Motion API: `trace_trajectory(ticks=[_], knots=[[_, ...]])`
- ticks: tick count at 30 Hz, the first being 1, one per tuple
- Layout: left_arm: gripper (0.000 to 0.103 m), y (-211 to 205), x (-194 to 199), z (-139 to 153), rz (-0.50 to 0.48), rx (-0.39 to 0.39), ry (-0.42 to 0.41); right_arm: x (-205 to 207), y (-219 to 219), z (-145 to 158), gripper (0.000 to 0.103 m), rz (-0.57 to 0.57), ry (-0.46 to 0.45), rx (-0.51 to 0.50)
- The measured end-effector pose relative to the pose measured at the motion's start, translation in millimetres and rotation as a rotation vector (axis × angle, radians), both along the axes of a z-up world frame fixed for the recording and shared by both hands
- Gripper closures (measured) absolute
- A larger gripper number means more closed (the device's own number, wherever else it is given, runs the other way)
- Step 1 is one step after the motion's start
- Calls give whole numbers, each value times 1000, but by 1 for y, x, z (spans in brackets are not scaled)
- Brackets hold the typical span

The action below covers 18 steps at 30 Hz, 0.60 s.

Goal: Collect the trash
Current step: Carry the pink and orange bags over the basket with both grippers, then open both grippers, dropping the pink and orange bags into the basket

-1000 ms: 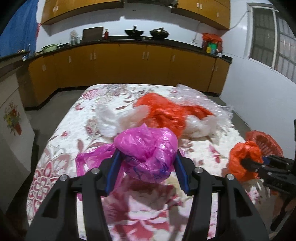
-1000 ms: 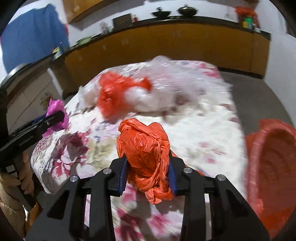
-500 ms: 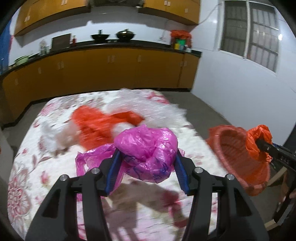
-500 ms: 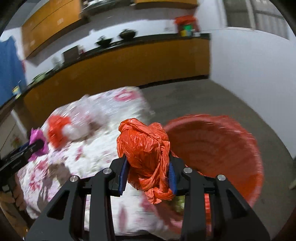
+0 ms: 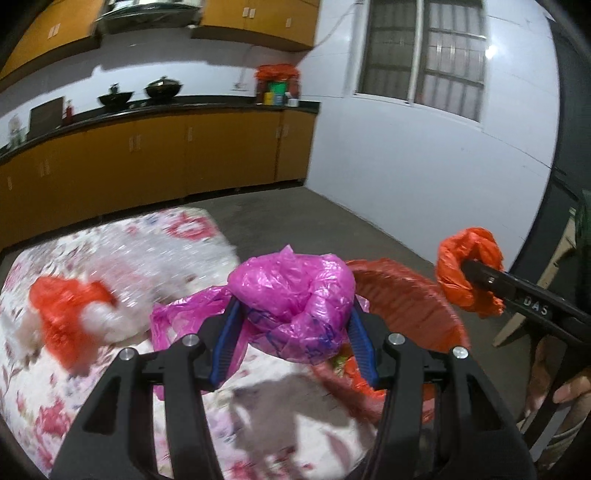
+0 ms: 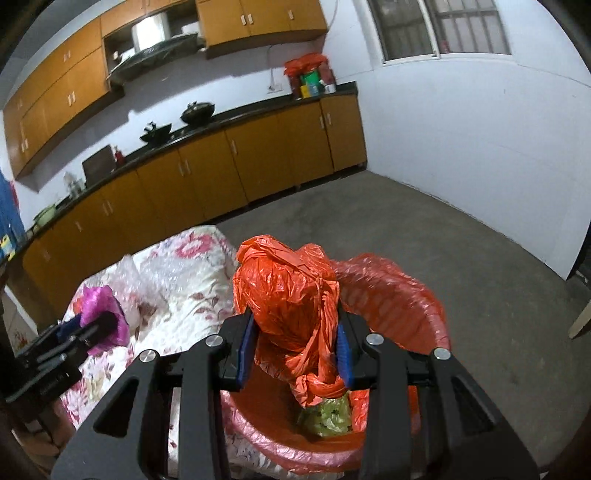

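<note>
Right claw (image 5: 469, 273) — marked "DAS"

Landmark: black countertop (image 6: 236, 114) | below it: orange base cabinets (image 6: 207, 181) | above it: matching wall cabinets (image 6: 258, 16), range hood (image 5: 147, 9) | on it: two dark woks (image 5: 138, 92) | right of it: white wall (image 5: 424, 177), barred window (image 5: 424, 55) | floor: grey concrete (image 6: 424, 240)

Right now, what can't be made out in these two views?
- Red basket contents: right wrist view, orange bag and the right gripper hide most of them.
- Trash on the floral table: left wrist view, motion blur.
- Basket's near side: left wrist view, behind pink bag and left gripper.
</note>
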<state>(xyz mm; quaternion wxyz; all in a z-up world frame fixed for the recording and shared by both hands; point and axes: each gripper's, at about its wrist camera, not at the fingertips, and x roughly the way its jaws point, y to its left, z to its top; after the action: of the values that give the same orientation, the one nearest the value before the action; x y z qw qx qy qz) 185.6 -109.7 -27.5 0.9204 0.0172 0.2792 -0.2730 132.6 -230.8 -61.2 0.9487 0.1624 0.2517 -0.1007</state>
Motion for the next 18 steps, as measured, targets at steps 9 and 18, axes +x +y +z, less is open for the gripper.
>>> trace_trajectory(ticks=[9, 18], knots=[[50, -53, 10, -8, -90, 7, 34, 0, -27, -4, 66, -55, -21, 87], [49, -82, 22, -22, -143, 5, 85, 4, -46, -6, 65, -69, -28, 146]])
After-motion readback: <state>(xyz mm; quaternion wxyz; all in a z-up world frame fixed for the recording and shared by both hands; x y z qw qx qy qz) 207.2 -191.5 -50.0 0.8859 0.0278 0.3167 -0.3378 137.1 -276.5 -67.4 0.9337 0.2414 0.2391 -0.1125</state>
